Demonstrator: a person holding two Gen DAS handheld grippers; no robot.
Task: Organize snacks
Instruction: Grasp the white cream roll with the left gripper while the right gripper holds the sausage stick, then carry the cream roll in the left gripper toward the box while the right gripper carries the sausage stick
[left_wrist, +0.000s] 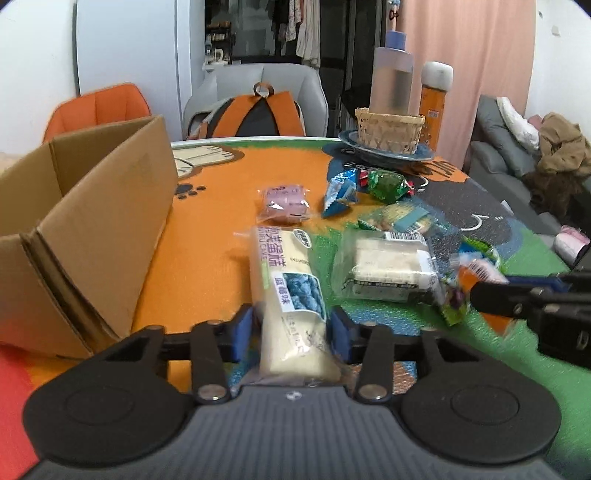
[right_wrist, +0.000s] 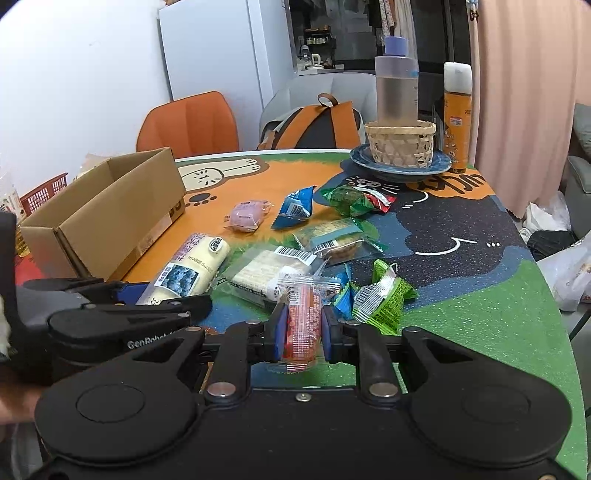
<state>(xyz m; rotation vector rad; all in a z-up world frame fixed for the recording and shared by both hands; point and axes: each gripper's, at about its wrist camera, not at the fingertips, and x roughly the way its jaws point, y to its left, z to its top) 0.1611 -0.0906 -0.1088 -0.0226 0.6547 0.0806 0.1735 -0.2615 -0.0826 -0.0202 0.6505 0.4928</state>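
Both sets of jaws are closing around packets: the right gripper (right_wrist: 300, 332) is clamping its blue pads on a red snack stick (right_wrist: 303, 325) in clear wrap, while the left gripper (left_wrist: 291, 330) is straddling a long cream cake roll (left_wrist: 288, 288), its pads sitting right at the wrapper's sides; whether they are pressing on it I cannot tell.

A round table (right_wrist: 480, 325) is carrying everything, covered by a cartoon mat in orange, green and dark grey. An open cardboard box (left_wrist: 88, 229) is sitting at the left edge, just beside the cake roll. Behind the table an orange chair (right_wrist: 188, 125) and a grey chair with an orange backpack (right_wrist: 314, 125) are standing against a white wall, and a pink curtain (right_wrist: 524, 92) is hanging at the right.

Loose snacks are lying scattered across the middle of the mat: a pink packet (right_wrist: 247, 214), a blue triangular packet (right_wrist: 293, 208), a green-and-red packet (right_wrist: 354, 199), a clear tray of pale wafers (left_wrist: 388, 269) and a bright green packet (right_wrist: 384, 299) just beside the right gripper's pads. At the far edge a woven basket (right_wrist: 400, 146) is resting on a blue plate (right_wrist: 369, 162) and holding a tall frosted bottle (right_wrist: 397, 92), with an orange bottle (right_wrist: 457, 122) standing next to it.
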